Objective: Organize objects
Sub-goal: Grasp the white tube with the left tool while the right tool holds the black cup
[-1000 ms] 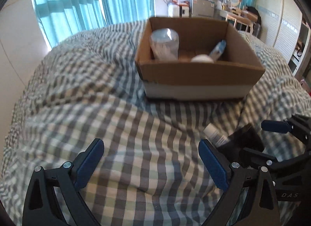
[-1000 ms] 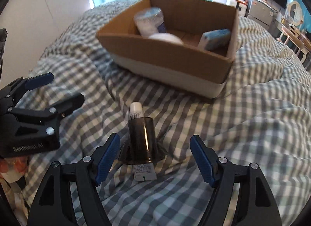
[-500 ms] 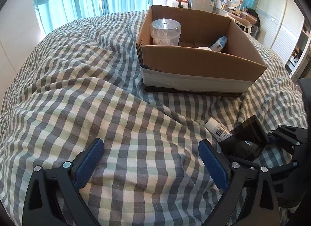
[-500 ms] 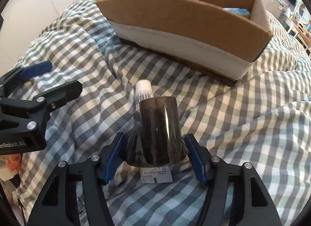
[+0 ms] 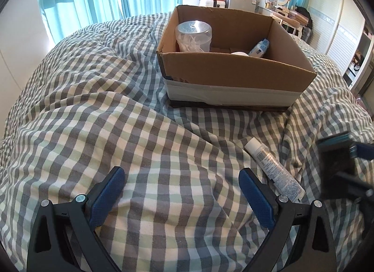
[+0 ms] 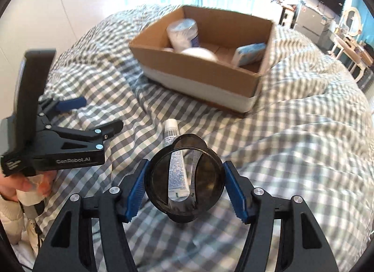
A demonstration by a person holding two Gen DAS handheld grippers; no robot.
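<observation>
Two black grippers with blue finger pads work over a bed covered in a grey, green and white checked duvet (image 5: 116,131). Furthest left, the left gripper (image 5: 182,192) hovers above bare fabric with its jaws spread wide and nothing between them; the right wrist view shows it (image 6: 93,117) from the side, held in the person's hand. Just to its right a white squeeze tube with printed label (image 5: 273,166) lies flat on the duvet, cap end toward the box. Right of the tube, the right gripper (image 6: 185,185) has its pads pressed against both sides of a dark smoky translucent plastic cup (image 6: 184,178), pinching it with the open mouth facing the camera; the tube (image 6: 171,131) is seen partly through it. Farther back sits an open brown cardboard box with a white taped base (image 5: 233,71), holding a clear round container of cotton swabs (image 5: 193,36), a white rounded object (image 6: 198,53) and a blue-and-white packet (image 6: 250,53).
</observation>
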